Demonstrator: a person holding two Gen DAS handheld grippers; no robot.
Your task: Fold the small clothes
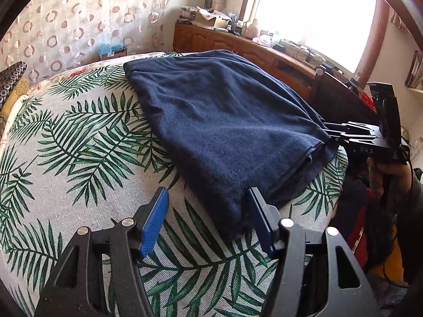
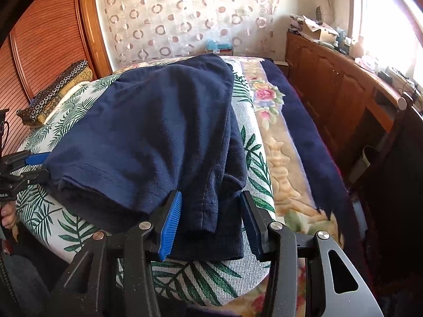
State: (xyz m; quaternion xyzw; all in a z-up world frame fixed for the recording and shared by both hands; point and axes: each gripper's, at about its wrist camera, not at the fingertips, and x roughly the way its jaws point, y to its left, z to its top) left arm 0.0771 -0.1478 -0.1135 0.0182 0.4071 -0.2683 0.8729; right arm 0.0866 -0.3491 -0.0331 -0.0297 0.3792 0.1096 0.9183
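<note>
A navy blue garment (image 1: pixel 222 126) lies folded on a palm-leaf printed cloth (image 1: pixel 79 145) over a bed. My left gripper (image 1: pixel 207 219) is open at the garment's near corner, blue pads either side of the fabric edge, nothing pinched. In the right wrist view the garment (image 2: pixel 148 137) shows stacked layers with a hemmed sleeve at the front. My right gripper (image 2: pixel 210 216) is open, its jaws straddling the garment's near right edge. The right gripper shows in the left wrist view (image 1: pixel 341 134) at the garment's far corner. The left gripper shows in the right wrist view (image 2: pixel 37 165).
A floral blanket (image 2: pixel 280 153) with a navy border lies beside the leaf cloth. A wooden cabinet (image 2: pixel 343 89) with clutter runs under the window. Patterned pillows (image 2: pixel 58 89) sit by a wooden headboard (image 2: pixel 45 42). A sheer curtain (image 1: pixel 87 21) hangs behind.
</note>
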